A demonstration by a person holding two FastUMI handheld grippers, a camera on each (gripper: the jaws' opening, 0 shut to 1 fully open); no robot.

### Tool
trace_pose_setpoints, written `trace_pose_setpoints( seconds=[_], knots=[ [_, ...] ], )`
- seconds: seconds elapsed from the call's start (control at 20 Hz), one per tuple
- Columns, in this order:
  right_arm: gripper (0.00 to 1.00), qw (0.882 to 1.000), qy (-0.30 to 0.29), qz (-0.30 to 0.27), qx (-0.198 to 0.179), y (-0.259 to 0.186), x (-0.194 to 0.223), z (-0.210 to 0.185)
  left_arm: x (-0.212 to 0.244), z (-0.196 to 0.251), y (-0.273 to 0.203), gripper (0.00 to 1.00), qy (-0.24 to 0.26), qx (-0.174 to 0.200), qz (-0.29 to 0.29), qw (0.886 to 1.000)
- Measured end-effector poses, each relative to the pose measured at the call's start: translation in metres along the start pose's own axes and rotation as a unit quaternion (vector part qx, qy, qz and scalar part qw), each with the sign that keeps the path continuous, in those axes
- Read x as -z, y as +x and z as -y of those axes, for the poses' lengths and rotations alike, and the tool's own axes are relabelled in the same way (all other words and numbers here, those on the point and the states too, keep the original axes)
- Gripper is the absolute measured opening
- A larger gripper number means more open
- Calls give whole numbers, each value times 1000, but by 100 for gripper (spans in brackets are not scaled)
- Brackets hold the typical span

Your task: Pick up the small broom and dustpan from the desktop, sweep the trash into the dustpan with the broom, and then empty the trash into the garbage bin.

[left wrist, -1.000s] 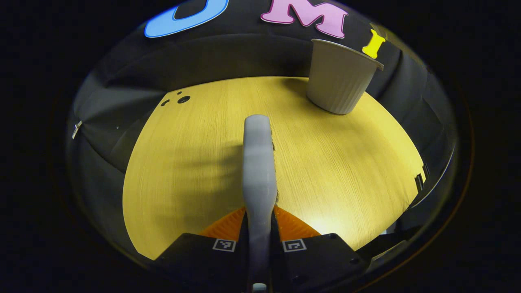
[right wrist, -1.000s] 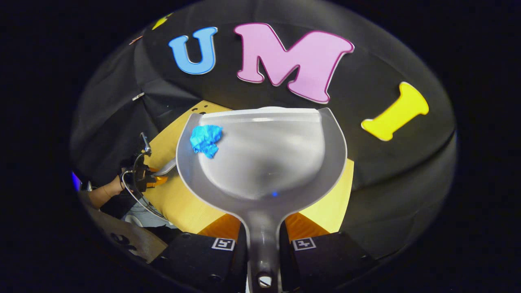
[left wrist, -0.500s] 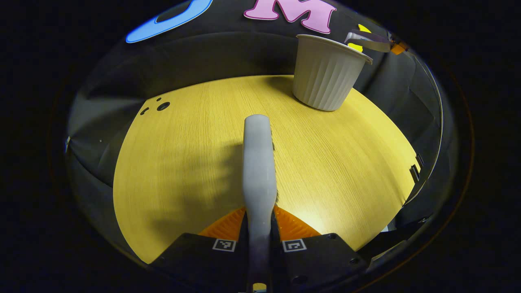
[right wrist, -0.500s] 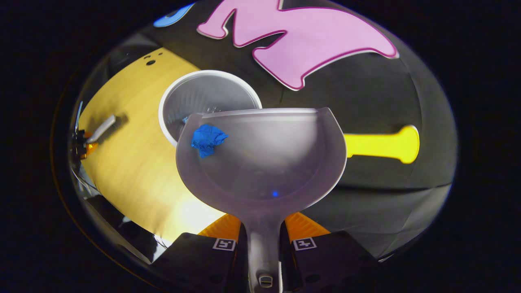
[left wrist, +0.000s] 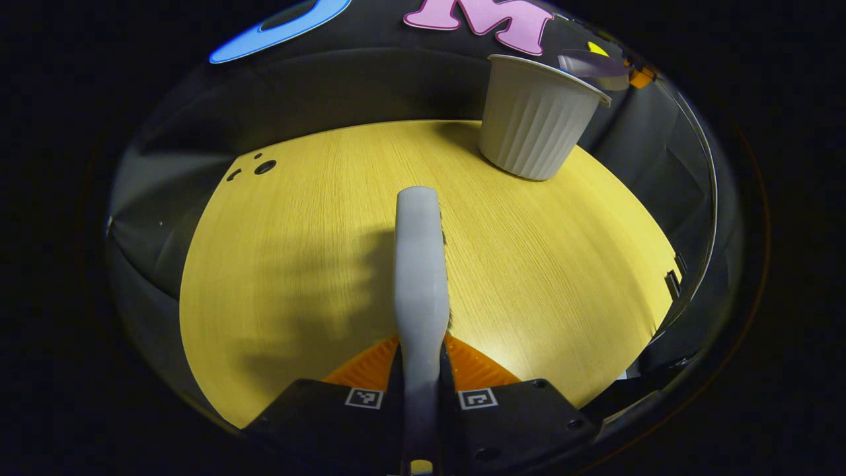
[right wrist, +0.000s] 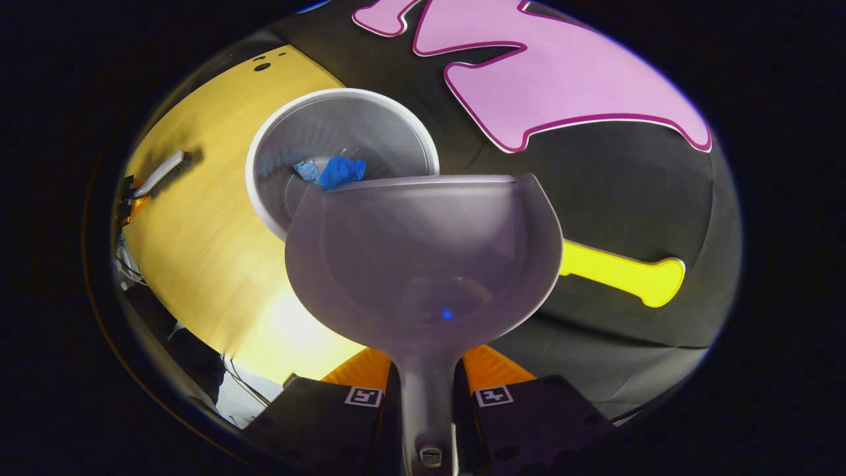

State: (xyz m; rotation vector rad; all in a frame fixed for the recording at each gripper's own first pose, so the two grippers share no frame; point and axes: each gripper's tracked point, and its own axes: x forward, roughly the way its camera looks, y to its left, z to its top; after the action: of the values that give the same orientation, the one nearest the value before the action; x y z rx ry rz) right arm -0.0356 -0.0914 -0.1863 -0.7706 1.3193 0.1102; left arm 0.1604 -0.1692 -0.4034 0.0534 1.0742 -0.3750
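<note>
My right gripper (right wrist: 428,380) is shut on the handle of the grey dustpan (right wrist: 423,254), which is tipped over the white ribbed garbage bin (right wrist: 277,132). A crumpled blue wad of trash (right wrist: 342,170) lies inside the bin past the pan's front lip, beside a paler scrap. The pan's bowl holds nothing. My left gripper (left wrist: 420,370) is shut on the grey broom (left wrist: 420,264), held low over the yellow desktop (left wrist: 297,264). In the left gripper view the bin (left wrist: 532,119) stands at the far right, with the dustpan's edge (left wrist: 591,65) above its rim. The broom (right wrist: 162,175) also shows far left in the right gripper view.
The desktop (right wrist: 198,231) has small holes (left wrist: 264,167) near its far left corner. Black cloth walls close in the back and sides. A cable hangs below the table's near edge in the right gripper view.
The dustpan tilted further over the bin and the blue wad slid off it into the bin. The broom stayed almost still.
</note>
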Motion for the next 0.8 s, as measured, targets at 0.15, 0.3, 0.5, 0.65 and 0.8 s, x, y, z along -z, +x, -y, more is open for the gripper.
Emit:
trace_pose_setpoints(
  seconds=[0.15,0.3,0.5,0.65,0.8],
  knots=[
    [36,999,30,32,0,-2,-1,-2,-2,-1,1,24,2,-5,1,1000],
    [36,988,107,94,-51,-14,-2,-29,-3,-3,4,27,-7,-10,-3,1000],
    [36,967,175,162,-89,-40,9,-64,-4,-6,8,27,-11,-22,-9,1000],
    [36,949,216,194,-125,-63,28,-106,-5,-7,11,24,-7,-30,-16,999],
    [36,936,240,201,-159,-69,51,-158,-4,-8,16,27,-10,-35,-26,999]
  ],
)
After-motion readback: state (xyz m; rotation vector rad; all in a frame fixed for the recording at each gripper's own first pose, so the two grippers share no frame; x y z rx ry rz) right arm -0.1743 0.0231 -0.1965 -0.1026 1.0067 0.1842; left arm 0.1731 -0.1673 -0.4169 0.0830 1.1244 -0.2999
